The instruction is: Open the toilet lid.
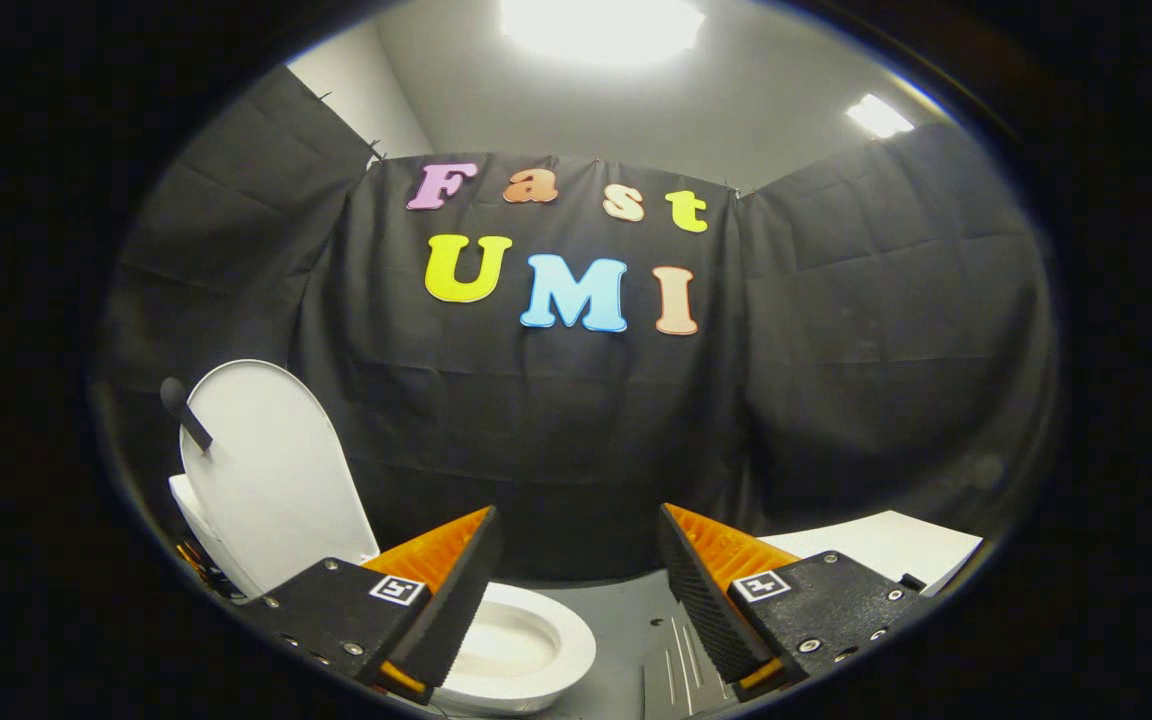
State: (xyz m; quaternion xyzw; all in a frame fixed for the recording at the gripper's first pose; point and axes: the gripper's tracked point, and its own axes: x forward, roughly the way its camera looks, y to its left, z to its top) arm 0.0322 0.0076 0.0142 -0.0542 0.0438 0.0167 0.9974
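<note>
Toilet lid [271, 470] upright (raised), claw [576, 545] spread, empty

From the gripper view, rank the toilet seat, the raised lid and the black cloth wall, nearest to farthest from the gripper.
The gripper is open, fingers apart on nothing.
1. Toilet seat: just past the left finger, low down.
2. Raised lid: upright, beyond the left finger and behind the seat.
3. Black cloth wall: straight ahead, behind both.

Hand-held gripper [576, 560] level; fingers [456, 590] spread wide apart, nothing between them
</note>
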